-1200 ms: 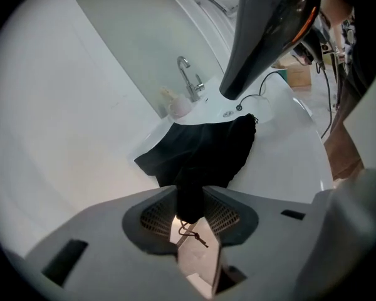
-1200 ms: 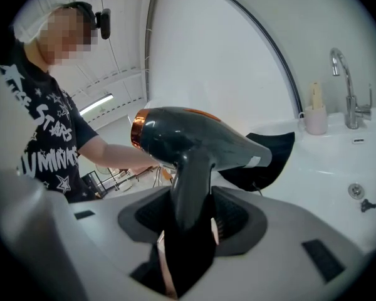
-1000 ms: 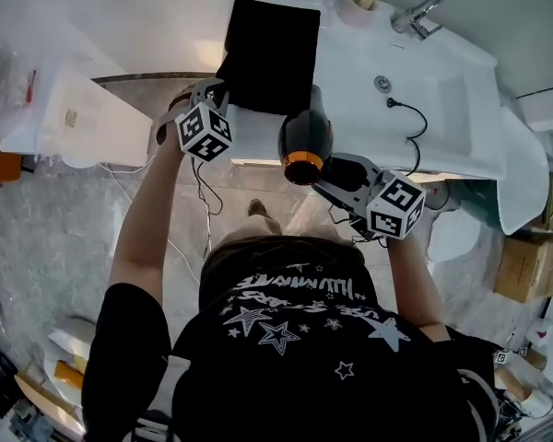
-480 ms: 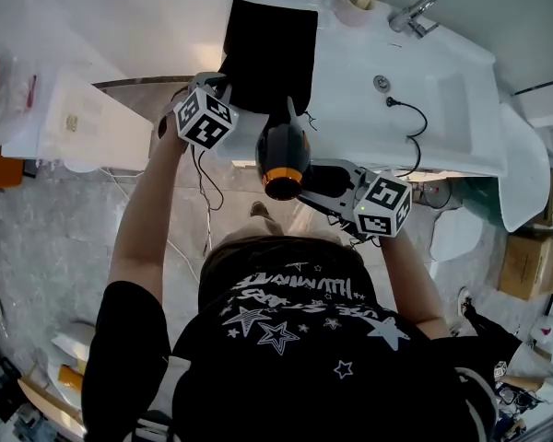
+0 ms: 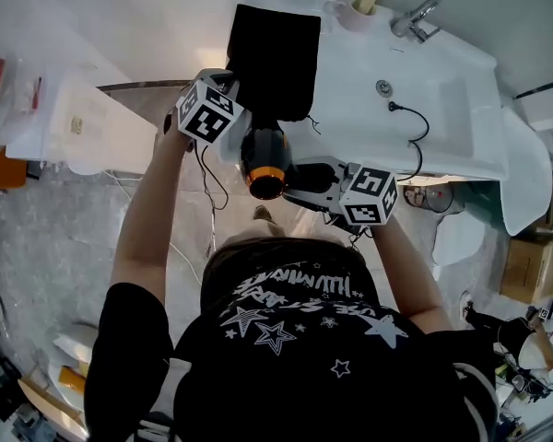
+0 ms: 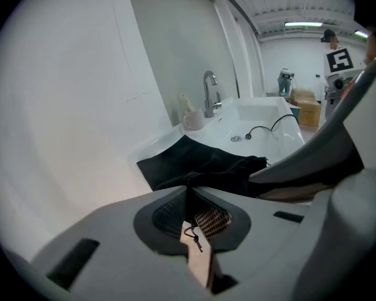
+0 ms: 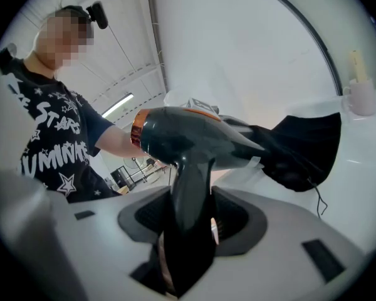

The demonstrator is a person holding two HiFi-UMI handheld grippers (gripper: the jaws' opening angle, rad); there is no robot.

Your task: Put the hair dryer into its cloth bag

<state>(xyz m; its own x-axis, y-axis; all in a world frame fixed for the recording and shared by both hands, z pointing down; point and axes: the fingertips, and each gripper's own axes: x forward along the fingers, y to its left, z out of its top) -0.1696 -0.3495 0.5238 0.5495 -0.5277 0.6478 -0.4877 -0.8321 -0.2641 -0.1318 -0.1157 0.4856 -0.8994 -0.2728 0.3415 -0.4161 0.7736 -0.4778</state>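
Observation:
The black cloth bag lies on the white sink counter, its near edge hanging over the front. My left gripper is shut on that edge; in the left gripper view the jaws pinch the cloth and a drawstring. The dark hair dryer with an orange ring at its rear hangs level just below the bag's mouth. My right gripper is shut on its handle. In the right gripper view the nozzle reaches the bag's opening.
A white basin with a faucet, a drain and a black cord lies right of the bag. A cup stands at the back edge. A white cabinet is on the left, the floor below.
The right gripper has carried the hair dryer leftward, up to the bag's mouth. The left gripper has risen a little and rolled, still on the bag's edge.

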